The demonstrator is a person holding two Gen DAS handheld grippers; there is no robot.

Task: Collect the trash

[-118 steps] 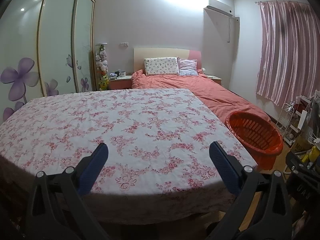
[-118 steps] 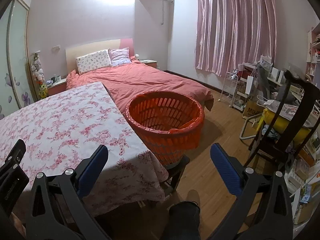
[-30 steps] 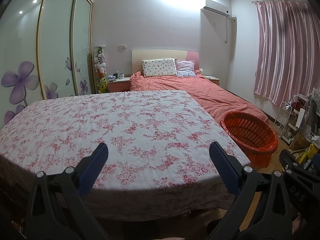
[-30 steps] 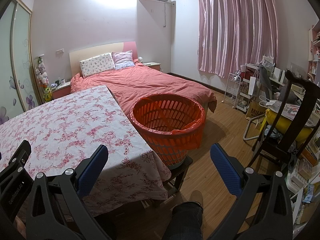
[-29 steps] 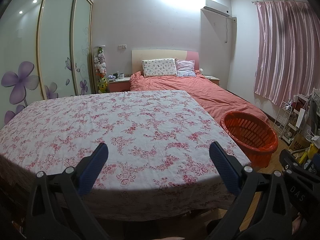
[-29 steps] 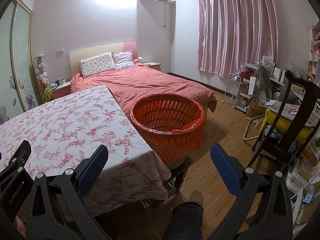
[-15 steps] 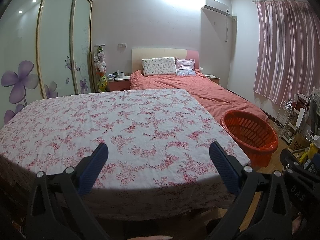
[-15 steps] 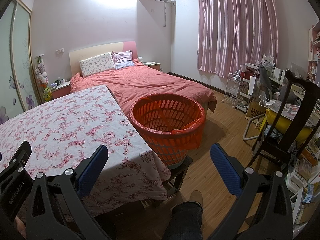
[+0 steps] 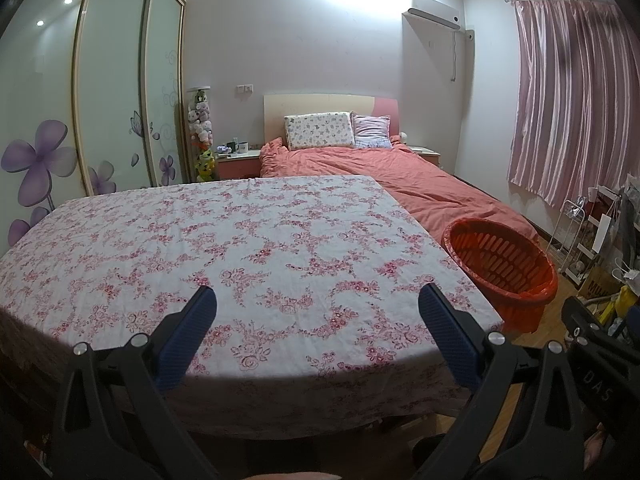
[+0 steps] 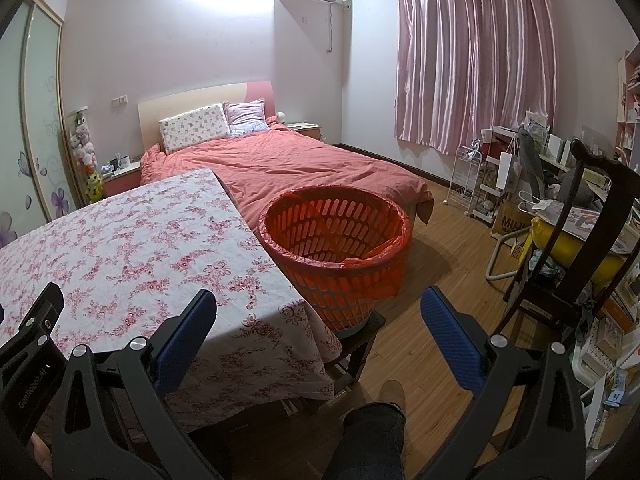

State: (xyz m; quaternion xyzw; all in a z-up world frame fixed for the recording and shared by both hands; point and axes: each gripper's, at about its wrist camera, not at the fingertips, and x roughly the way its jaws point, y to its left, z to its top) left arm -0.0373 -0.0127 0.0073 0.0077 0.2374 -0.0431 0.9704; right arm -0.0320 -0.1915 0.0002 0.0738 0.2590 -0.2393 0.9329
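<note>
An orange slatted trash basket [image 10: 340,240] lined with an orange bag stands on a low stool at the table's right edge; it also shows in the left wrist view [image 9: 504,264]. My left gripper [image 9: 316,312] is open and empty, held over the near edge of the floral-cloth table [image 9: 224,248]. My right gripper [image 10: 318,312] is open and empty, near the table's corner [image 10: 132,248], in front of the basket. I see no trash on the tablecloth.
A bed with a coral duvet [image 10: 288,164] lies behind the table. A dark wooden chair [image 10: 580,248], a white wire rack [image 10: 468,184] and cluttered shelves stand on the right. Wardrobe doors [image 9: 120,100] are on the left. The person's leg [image 10: 376,432] shows below.
Both views have stayed almost the same; the left gripper has shifted only slightly. Both grippers remain open and empty.
</note>
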